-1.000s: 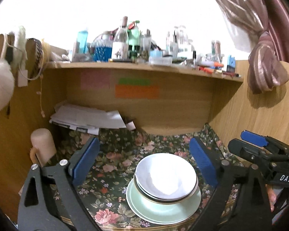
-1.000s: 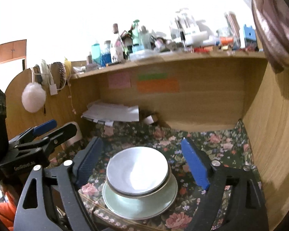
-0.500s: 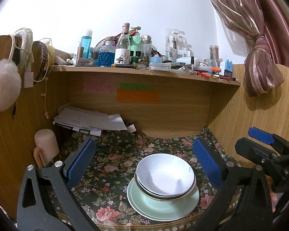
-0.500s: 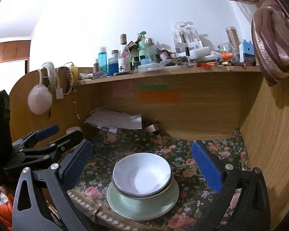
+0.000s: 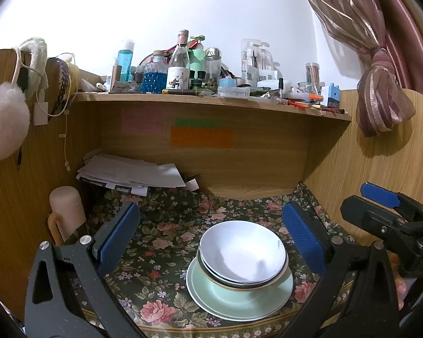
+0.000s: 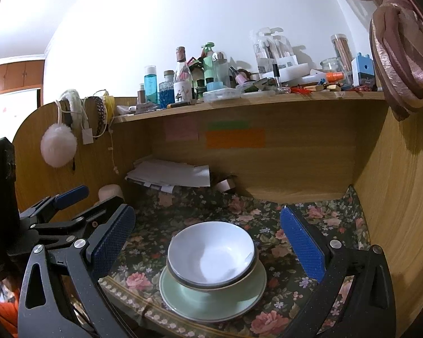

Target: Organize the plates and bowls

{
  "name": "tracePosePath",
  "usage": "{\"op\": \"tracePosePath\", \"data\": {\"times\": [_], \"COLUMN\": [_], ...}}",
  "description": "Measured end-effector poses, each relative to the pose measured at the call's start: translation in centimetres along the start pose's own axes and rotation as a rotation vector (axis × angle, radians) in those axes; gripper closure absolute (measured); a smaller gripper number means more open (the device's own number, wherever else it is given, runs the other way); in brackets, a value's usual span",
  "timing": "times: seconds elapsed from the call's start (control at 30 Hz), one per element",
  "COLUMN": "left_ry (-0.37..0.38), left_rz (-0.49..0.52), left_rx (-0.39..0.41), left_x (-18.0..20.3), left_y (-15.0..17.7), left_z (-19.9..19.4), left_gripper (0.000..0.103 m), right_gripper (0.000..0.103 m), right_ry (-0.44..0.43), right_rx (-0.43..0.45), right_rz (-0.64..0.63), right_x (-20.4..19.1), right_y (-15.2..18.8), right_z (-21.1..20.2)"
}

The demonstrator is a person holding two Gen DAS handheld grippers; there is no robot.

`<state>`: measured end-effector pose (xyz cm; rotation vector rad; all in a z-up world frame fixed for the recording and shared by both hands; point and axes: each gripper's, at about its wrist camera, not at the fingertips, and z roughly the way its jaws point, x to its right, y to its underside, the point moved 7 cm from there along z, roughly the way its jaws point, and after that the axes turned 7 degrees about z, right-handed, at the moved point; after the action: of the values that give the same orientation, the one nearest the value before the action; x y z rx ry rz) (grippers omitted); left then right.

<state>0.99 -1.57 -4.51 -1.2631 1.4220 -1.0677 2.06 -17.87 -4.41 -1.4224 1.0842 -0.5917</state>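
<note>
Stacking appears finished: bowls [image 5: 242,256] nested on plates [image 5: 239,298]; both grippers, left gripper [image 5: 211,239] and right gripper [image 6: 208,242], released, jaws just widened around nothing; next, withdraw.

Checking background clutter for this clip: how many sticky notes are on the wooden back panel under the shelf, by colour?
pink sticky note: 1
green sticky note: 1
orange sticky note: 1
Total: 3

white bowl [image 5: 241,255] – green plate [image 5: 239,298] – floral cloth [image 5: 160,242]
</note>
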Motion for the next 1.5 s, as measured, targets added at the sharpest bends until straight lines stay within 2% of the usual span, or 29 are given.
{"op": "tracePosePath", "data": {"times": [1.0,1.5], "left_ry": [0.029,0.029], "left_rz": [-0.004,0.002], "left_rx": [-0.039,-0.029], "left_x": [0.3,0.4], "left_y": [0.6,0.5], "left_z": [1.6,1.8], "left_gripper": [0.000,0.000], "right_gripper": [0.000,0.000], "right_ry": [0.001,0.011], "right_rx": [-0.037,-0.033], "right_rz": [0.026,0.026], "right_x": [1.3,1.7], "right_y": [0.6,0.7], "right_z": [1.4,1.6]}}
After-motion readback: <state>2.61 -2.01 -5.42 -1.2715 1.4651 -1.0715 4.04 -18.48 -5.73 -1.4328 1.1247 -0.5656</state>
